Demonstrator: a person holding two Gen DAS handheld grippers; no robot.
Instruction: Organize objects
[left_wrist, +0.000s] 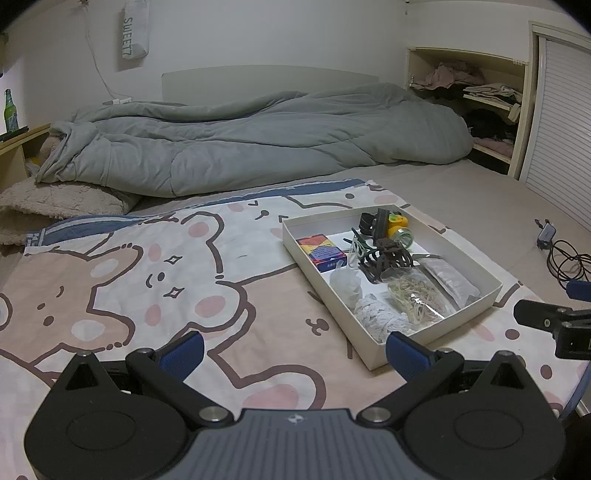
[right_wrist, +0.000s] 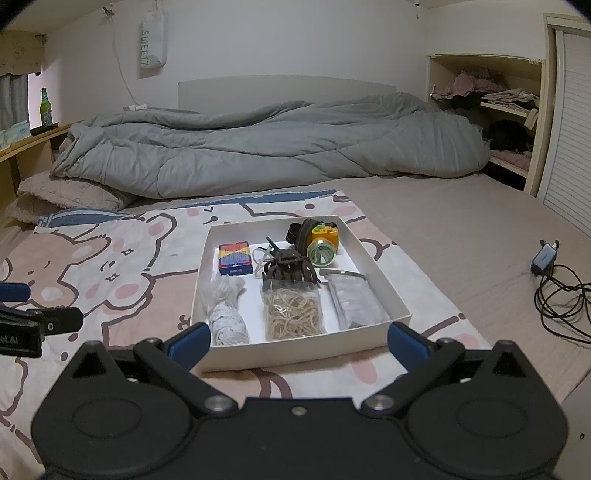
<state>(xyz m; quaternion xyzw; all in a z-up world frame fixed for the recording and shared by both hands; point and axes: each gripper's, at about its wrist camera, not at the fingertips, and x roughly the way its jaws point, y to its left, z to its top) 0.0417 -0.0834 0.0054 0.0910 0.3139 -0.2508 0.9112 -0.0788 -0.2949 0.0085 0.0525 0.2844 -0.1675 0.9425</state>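
Broadly, the bed (right_wrist: 461, 221) carries everything: a grey duvet (right_wrist: 258, 147) bunched at the far end, then a bear-print cloth (left_wrist: 147, 258) spread nearer the cameras, and on that cloth a shallow white box (right_wrist: 400, 314).

All the small things in view already lie inside the box: a bag of rubber bands (right_wrist: 293, 314) at the near middle, a clear packet (right_wrist: 356, 301) to its right, a white crumpled wad (right_wrist: 229, 325) to its left, a brown hair claw (right_wrist: 290, 267) in the centre, a yellow headlamp (right_wrist: 323, 242) at the far right corner, and a coloured card box (right_wrist: 235, 258) at the far left. That fits either a collection waiting to be sorted out or one just gathered in; these views cannot settle which.

Both grippers are empty, fingers spread wide. The right gripper (right_wrist: 295, 343) faces the box squarely, its near wall just ahead between the fingers and the box's long axis running away from it. The left gripper (left_wrist: 295, 350) sits off to the box's left, the box lying ahead and rightward, so the right hand is the nearer.
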